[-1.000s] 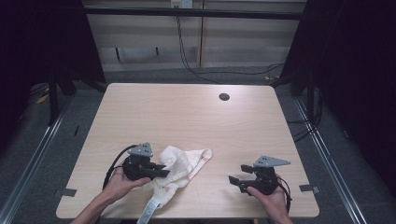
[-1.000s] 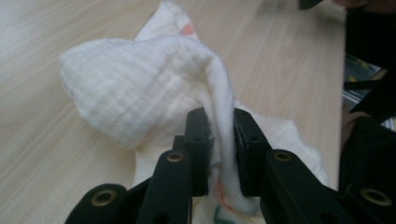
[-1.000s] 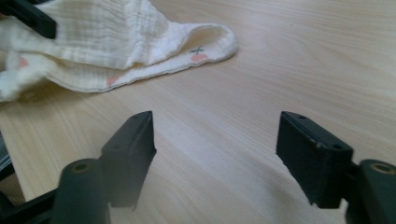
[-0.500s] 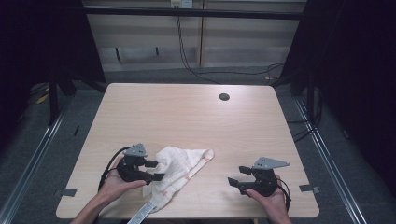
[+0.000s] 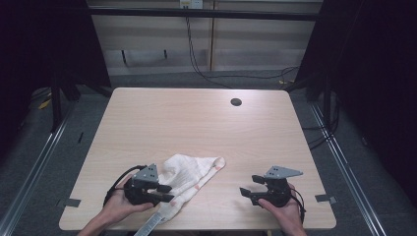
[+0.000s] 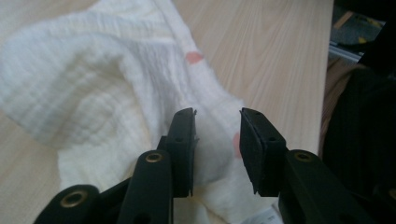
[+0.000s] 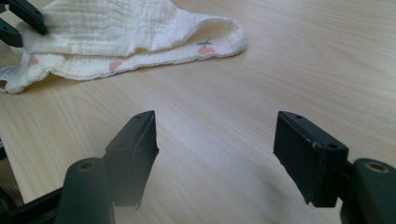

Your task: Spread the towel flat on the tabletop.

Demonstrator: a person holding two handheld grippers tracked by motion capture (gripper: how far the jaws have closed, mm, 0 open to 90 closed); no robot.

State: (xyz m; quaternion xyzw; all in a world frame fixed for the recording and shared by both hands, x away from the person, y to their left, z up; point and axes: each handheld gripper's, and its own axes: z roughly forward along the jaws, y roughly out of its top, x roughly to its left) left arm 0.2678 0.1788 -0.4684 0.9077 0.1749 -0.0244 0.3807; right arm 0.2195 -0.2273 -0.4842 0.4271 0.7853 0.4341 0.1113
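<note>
A crumpled white cloth [image 5: 193,169] with small pink marks lies near the table's front edge, left of centre. My left gripper [image 5: 166,193] is at its left side, pointing right. In the left gripper view the cloth [image 6: 93,70] spreads under and ahead of that gripper [image 6: 217,114]. Its jaws have just been closing and stand partly apart, with a fold of cloth in the gap and no pad pressing on it. My right gripper [image 5: 250,185] rests at the front right with jaws wide open [image 7: 215,121] over bare wood, and the cloth [image 7: 126,28] lies farther off.
A dark round hole [image 5: 236,102] sits in the wooden table [image 5: 196,123] at the far right. The cloth's white label [image 5: 149,227] hangs over the front edge. Black frame posts and floor cables surround the table.
The left gripper drew back to the left off the cloth with wider jaws, then came back to the cloth's edge with narrower jaws. The cloth settled flatter. The right gripper kept still.
</note>
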